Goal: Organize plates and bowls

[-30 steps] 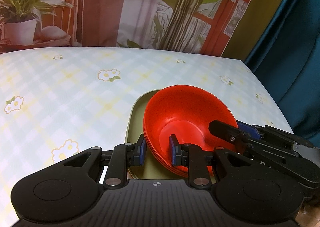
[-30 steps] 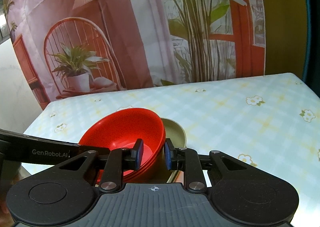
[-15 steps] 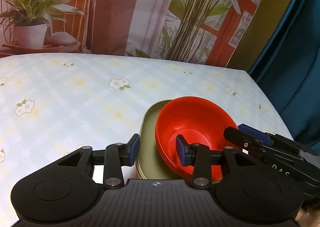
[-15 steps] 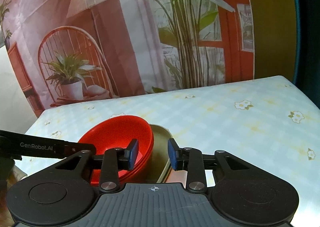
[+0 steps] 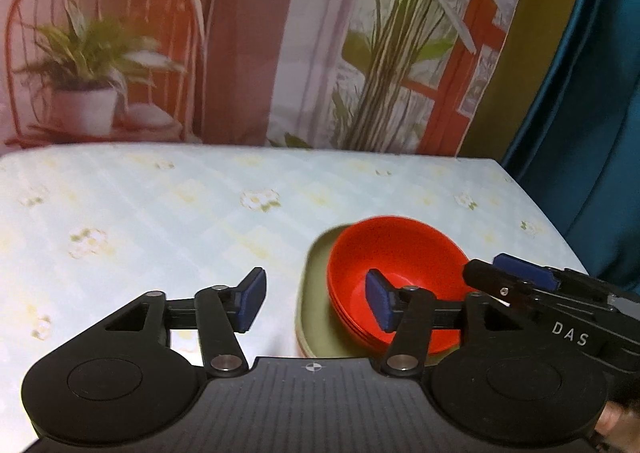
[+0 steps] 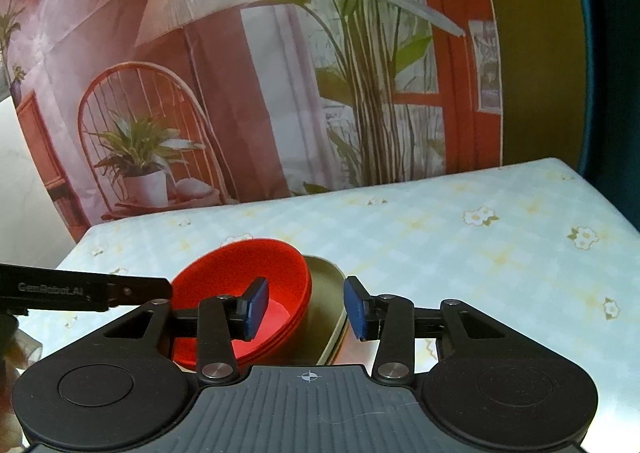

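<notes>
"DAS" stands on the right gripper (image 5: 516,285); "GenRobot.AI" on the left gripper (image 6: 132,290).

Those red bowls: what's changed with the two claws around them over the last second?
Both grippers let go. The left gripper has just been opening and pulled back off the red bowls; the right gripper widened too, nothing pressed between its pads. The bowls stay stacked on the plate.

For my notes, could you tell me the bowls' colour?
Red bowls, clearest in the right wrist view.

Bowls (image 5: 394,261) stacked on plate (image 5: 316,293), table (image 5: 180,205) corner.
</notes>
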Motion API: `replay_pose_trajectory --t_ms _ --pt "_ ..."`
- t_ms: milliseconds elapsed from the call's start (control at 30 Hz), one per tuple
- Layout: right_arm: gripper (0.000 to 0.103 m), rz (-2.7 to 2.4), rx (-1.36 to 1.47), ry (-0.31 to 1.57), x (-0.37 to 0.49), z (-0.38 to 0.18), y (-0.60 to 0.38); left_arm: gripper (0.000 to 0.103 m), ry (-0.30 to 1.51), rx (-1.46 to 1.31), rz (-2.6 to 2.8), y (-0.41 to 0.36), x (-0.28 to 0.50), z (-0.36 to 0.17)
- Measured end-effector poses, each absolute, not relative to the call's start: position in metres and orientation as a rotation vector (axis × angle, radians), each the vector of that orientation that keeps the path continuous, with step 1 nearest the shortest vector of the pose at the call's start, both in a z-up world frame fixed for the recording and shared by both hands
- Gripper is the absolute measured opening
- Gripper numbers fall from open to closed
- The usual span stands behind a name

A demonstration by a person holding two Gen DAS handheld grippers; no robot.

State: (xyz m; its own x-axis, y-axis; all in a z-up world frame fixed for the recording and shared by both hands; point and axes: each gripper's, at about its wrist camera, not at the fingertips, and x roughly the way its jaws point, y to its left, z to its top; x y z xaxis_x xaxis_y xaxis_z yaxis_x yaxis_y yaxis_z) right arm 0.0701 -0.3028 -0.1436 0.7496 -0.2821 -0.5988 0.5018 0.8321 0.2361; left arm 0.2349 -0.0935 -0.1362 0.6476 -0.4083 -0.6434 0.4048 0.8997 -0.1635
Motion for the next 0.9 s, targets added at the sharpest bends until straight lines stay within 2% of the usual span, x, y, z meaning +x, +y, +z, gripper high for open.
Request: replay_pose_trajectory --t_ms 100,167,300,400,433,467,900 --pt "0.045 -0.441 0.383 0.572 0.066 -0.133 -0.298 0.069 0.700 0.011 -0.426 -0.085 0.224 -0.123" --pt "0.063 -0.447 0.373 0.561 0.062 -0.125 -0.295 0.075 0.676 0.028 -0.396 -0.080 0.216 -0.113" --pt "0.072 -0.449 0.330 0.547 0.055 -0.103 -0.286 0.094 0.610 0.048 -0.357 -0.069 0.195 -0.087" --pt "0.088 -0.456 0.294 0.529 0.050 -0.083 -0.278 0.100 0.559 0.058 -0.325 -0.062 0.180 -0.066" --pt "0.098 -0.463 0.278 0.522 0.048 -0.075 -0.275 0.102 0.545 0.061 -0.313 -0.059 0.174 -0.059" --pt "0.103 -0.468 0.267 0.514 0.046 -0.068 -0.272 0.103 0.533 0.063 -0.304 -0.057 0.169 -0.053" --pt "0.103 -0.469 0.203 0.424 0.024 0.021 -0.232 0.103 0.396 0.113 -0.231 -0.043 0.099 0.025"
